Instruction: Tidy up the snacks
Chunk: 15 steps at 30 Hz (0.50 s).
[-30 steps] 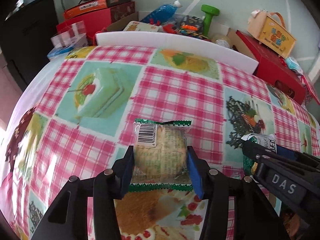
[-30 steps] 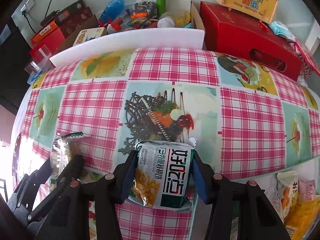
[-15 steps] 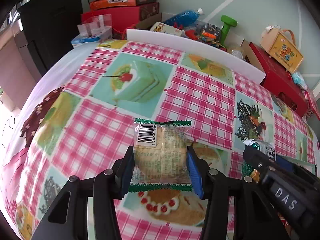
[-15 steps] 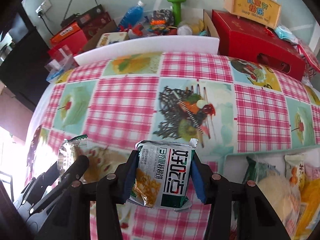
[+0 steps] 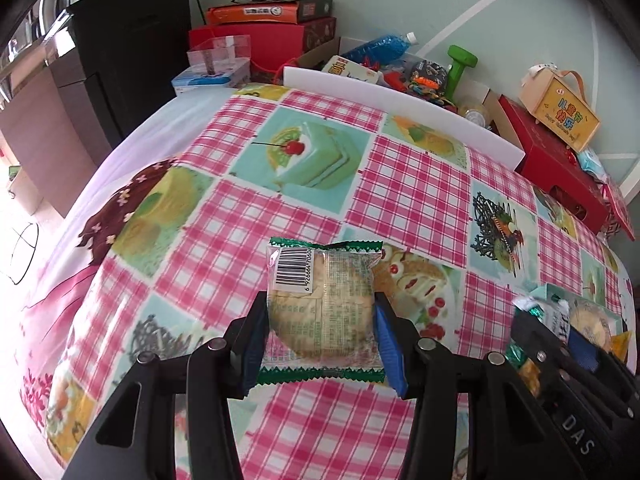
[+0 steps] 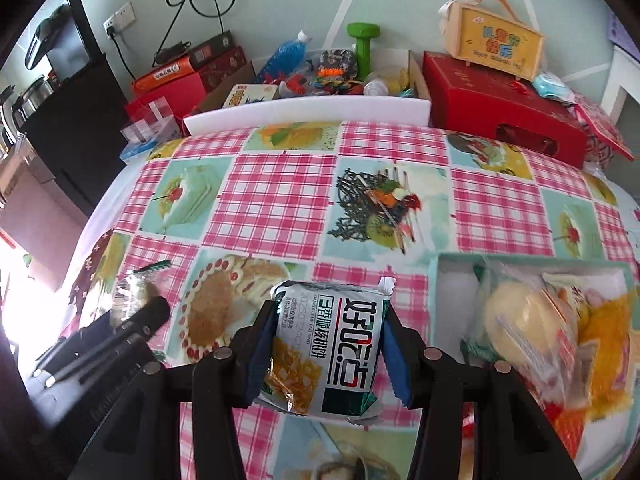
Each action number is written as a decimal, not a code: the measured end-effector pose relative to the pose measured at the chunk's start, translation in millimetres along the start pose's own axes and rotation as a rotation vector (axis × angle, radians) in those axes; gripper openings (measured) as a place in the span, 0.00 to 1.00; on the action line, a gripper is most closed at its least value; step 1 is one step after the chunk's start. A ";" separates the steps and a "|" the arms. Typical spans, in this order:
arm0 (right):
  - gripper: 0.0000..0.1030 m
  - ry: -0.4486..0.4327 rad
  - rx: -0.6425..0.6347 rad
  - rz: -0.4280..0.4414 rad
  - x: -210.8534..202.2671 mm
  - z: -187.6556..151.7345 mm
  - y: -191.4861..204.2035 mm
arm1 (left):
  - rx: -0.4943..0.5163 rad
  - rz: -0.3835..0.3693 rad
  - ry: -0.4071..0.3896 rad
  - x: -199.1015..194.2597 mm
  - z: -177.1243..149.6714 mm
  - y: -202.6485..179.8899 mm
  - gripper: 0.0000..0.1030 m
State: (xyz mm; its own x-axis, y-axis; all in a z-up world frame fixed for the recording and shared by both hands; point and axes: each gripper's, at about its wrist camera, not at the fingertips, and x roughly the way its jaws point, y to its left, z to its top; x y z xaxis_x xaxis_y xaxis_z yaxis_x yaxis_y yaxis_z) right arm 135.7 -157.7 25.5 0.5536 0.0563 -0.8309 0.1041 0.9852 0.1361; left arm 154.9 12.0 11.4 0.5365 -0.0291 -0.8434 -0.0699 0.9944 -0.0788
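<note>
My left gripper (image 5: 320, 320) is shut on a clear, green-edged packet holding a round cake (image 5: 322, 308), held above the checked tablecloth (image 5: 400, 184). My right gripper (image 6: 326, 344) is shut on a white and green biscuit packet (image 6: 332, 344) above the cloth. A pale green box (image 6: 452, 264) with several snack packets (image 6: 532, 320) lies to the right of the right gripper. The left gripper and its packet (image 6: 132, 292) show at the left of the right wrist view. The right gripper (image 5: 560, 328) shows at the right of the left wrist view.
A white foam board (image 6: 308, 114) stands along the table's far edge. Behind it lie red boxes (image 6: 500, 108), a green dumbbell (image 6: 363, 46), a blue bottle (image 6: 286, 54) and toys. A black cabinet (image 5: 132, 56) stands at the far left.
Both grippers have pulled back and risen with their packets held. The box of snacks has come into the right wrist view at the right.
</note>
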 end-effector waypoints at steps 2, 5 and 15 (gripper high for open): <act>0.51 -0.011 0.016 -0.003 -5.0 -6.5 -5.4 | -0.001 0.001 -0.009 -5.4 -2.9 1.8 0.50; 0.51 -0.014 0.038 -0.009 -13.2 -20.1 -12.2 | 0.008 -0.006 -0.023 -12.8 -6.4 0.6 0.50; 0.51 -0.064 0.102 -0.030 -45.6 -50.5 -37.5 | 0.092 -0.053 -0.076 -41.8 -18.2 -29.4 0.50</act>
State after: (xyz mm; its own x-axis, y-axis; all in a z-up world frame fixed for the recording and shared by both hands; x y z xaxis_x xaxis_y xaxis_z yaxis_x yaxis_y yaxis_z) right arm 64.8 -189.0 31.0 0.6000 0.0133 -0.7999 0.2031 0.9646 0.1684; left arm 119.2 -17.9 39.3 0.5997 -0.0780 -0.7964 0.0364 0.9969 -0.0702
